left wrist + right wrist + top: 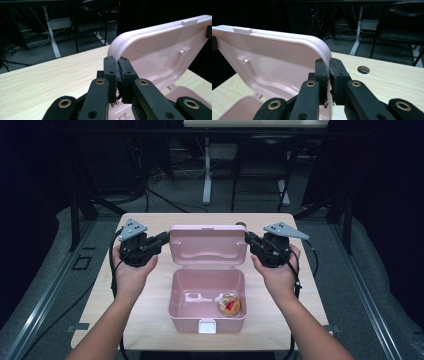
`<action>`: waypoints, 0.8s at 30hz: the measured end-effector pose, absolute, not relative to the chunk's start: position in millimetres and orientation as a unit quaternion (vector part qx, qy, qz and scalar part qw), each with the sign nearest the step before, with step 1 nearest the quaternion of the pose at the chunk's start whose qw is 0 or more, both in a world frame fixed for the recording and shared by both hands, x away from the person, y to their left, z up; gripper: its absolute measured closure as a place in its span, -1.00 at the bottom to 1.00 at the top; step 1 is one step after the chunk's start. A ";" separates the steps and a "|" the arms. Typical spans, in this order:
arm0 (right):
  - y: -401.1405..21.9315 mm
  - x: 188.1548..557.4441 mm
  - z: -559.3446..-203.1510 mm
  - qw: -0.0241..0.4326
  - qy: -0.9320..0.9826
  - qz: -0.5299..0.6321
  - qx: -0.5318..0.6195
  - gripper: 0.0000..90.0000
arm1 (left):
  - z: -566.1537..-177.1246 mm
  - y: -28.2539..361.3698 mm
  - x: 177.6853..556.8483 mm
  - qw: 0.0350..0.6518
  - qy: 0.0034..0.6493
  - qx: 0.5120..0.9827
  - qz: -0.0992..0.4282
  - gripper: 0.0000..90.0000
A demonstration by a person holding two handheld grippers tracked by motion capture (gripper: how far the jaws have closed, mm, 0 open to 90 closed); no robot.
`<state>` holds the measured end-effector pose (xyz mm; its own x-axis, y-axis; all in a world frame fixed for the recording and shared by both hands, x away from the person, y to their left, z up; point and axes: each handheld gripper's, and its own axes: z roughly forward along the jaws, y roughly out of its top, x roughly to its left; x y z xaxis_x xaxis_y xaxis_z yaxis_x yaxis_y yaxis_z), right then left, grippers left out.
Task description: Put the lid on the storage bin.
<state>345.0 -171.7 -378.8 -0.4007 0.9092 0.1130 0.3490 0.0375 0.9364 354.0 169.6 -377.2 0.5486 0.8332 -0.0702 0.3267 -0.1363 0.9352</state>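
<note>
**Both hand-held grippers pinch the raised lid of a pink box**

A pink plastic box [207, 305] sits in the middle of the light wooden table [100, 315], its white latch facing the person. The lid [209, 245] stands open, tilted back on its hinge, inner face toward the person.

The left hand-held gripper [165, 238] comes in from the left, and its jaws are clamped on the lid's left edge; in the left gripper view the black pads [110, 72] close on the rounded corner of the pink rim. The right hand-held gripper [248, 239] mirrors it on the lid's right edge, its pads [322, 72] squeezing the curved corner in the same way. Each gripper is cupped in a hand, forearms reaching in from the near side of the table.

Inside the box, toward its right front corner, lies a small round thing [229, 305], golden with red on top. A round hole [363, 69] shows in the table just beyond the right gripper.
</note>
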 end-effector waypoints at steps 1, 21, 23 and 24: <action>-172.0 344.7 -378.8 0.276 0.666 0.508 0.472 0.89 | -377.0 169.7 353.4 0.516 0.406 0.713 0.245 0.91; -173.3 330.4 -379.6 0.275 0.673 0.508 0.461 0.87 | -377.4 172.7 337.7 0.517 0.394 0.720 0.242 0.89; -173.1 328.3 -380.0 0.277 0.674 0.508 0.460 0.87 | -377.6 172.6 336.5 0.519 0.393 0.720 0.241 0.88; -173.3 327.5 -380.0 0.278 0.675 0.508 0.458 0.86 | -377.4 172.8 335.9 0.518 0.393 0.720 0.242 0.88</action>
